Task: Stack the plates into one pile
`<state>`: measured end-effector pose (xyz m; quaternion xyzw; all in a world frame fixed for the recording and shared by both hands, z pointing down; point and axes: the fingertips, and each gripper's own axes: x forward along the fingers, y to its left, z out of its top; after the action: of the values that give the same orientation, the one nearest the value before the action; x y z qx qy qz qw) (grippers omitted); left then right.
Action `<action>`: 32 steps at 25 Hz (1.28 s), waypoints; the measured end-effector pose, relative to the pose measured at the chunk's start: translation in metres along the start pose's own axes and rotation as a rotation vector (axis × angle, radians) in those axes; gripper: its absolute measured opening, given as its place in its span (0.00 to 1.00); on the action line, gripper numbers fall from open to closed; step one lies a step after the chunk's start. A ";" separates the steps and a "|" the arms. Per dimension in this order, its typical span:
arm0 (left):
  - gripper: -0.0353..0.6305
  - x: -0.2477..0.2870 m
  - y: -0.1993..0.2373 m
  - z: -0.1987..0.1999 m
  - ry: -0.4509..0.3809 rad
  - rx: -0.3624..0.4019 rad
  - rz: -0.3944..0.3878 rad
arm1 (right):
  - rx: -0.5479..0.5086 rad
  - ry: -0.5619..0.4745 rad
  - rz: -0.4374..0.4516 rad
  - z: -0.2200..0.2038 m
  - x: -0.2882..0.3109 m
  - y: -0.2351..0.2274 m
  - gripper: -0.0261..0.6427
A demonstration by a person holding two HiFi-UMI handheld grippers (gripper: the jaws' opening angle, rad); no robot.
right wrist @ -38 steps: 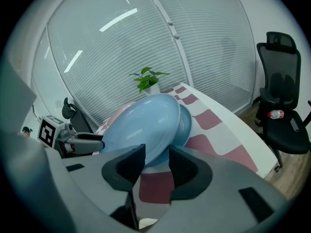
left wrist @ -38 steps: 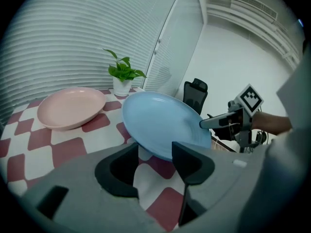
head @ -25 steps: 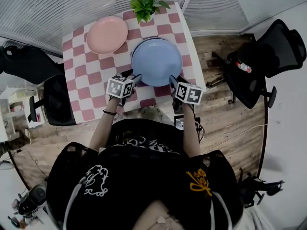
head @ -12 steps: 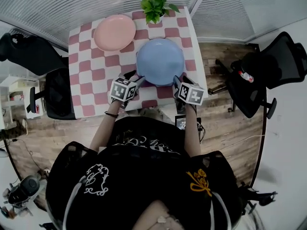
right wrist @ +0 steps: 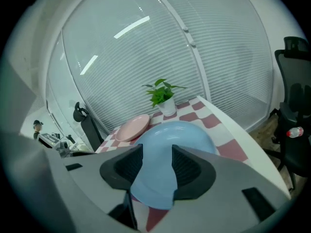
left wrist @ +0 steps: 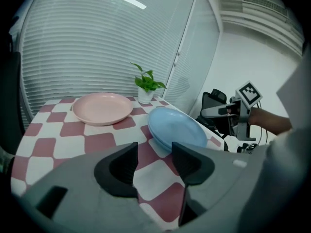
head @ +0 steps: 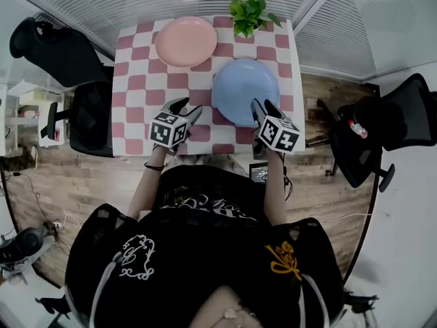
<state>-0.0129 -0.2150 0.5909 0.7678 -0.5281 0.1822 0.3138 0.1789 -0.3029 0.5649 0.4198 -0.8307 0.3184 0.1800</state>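
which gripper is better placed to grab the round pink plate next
Likely left: the left gripper is open, empty and nearer the round pink plate; the right gripper, jaws just opening with nothing between, faces the round blue plate.

The head view looks steeply down from above the person onto the whole checkered tabletop. The left gripper view rides low at the near edge, looking past the left claw across toward the blinds. The right gripper view looks close over the right claw, facing the same way. All three share the blue plate, pink plate and plant.
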 end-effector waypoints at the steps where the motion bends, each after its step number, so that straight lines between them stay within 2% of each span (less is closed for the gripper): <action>1: 0.38 -0.008 0.004 0.001 -0.014 -0.005 0.010 | -0.006 0.004 0.031 0.002 0.006 0.013 0.29; 5: 0.38 -0.042 0.022 0.003 -0.070 -0.014 0.037 | -0.024 0.027 0.143 0.001 0.033 0.068 0.29; 9: 0.38 -0.072 0.044 0.002 -0.131 -0.024 0.030 | -0.042 0.057 0.226 -0.005 0.059 0.120 0.29; 15: 0.38 -0.107 0.083 -0.011 -0.147 -0.058 0.060 | -0.017 0.118 0.291 -0.017 0.105 0.179 0.29; 20: 0.38 -0.132 0.115 -0.018 -0.163 -0.077 0.069 | 0.060 0.163 0.267 -0.024 0.152 0.204 0.29; 25: 0.38 -0.151 0.147 -0.020 -0.174 -0.087 0.068 | 0.241 0.194 0.177 -0.035 0.196 0.198 0.29; 32: 0.38 -0.174 0.187 -0.030 -0.176 -0.096 0.078 | 0.505 0.136 0.054 -0.028 0.240 0.179 0.29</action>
<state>-0.2495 -0.1189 0.5608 0.7438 -0.5912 0.1005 0.2953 -0.1056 -0.3442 0.6536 0.4069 -0.7217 0.5478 0.1163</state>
